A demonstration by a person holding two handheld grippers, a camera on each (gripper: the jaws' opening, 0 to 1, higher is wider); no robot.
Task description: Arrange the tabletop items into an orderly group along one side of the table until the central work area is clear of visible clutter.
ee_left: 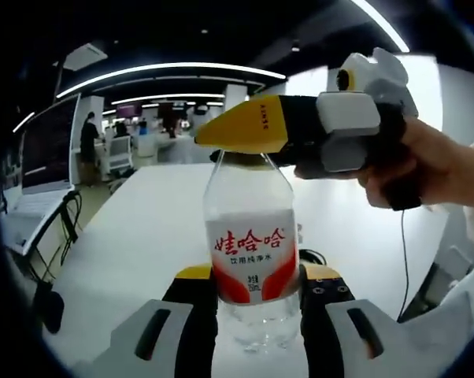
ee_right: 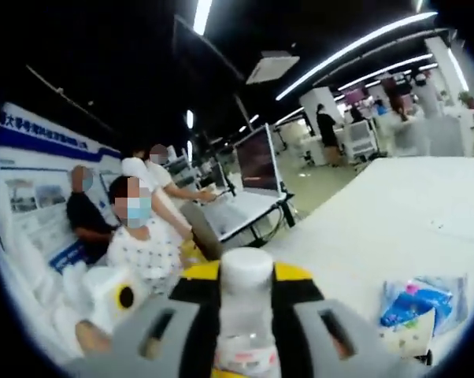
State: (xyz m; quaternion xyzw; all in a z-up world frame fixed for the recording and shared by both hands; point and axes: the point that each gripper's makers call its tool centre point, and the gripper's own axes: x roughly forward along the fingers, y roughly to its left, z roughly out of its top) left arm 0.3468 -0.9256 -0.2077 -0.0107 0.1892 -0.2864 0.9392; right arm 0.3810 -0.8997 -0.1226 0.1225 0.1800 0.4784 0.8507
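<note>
Clear plastic water bottle [ee_left: 251, 244] with red-and-white label — pinched at its body between the left gripper [ee_left: 257, 293] jaws, while the right gripper [ee_right: 246, 293] jaws clamp its white cap [ee_right: 246, 270] — above the white table [ee_left: 142, 228].

A clear plastic water bottle [ee_left: 251, 256] with a red-and-white label stands upright on the white table [ee_left: 135, 236], its white cap [ee_right: 246, 266] on.

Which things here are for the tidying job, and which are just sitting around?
For the job:
water bottle, held by the left gripper
right gripper, at its cap
blue packet on the white table

Just around:
monitor on a stand
wall poster
</note>
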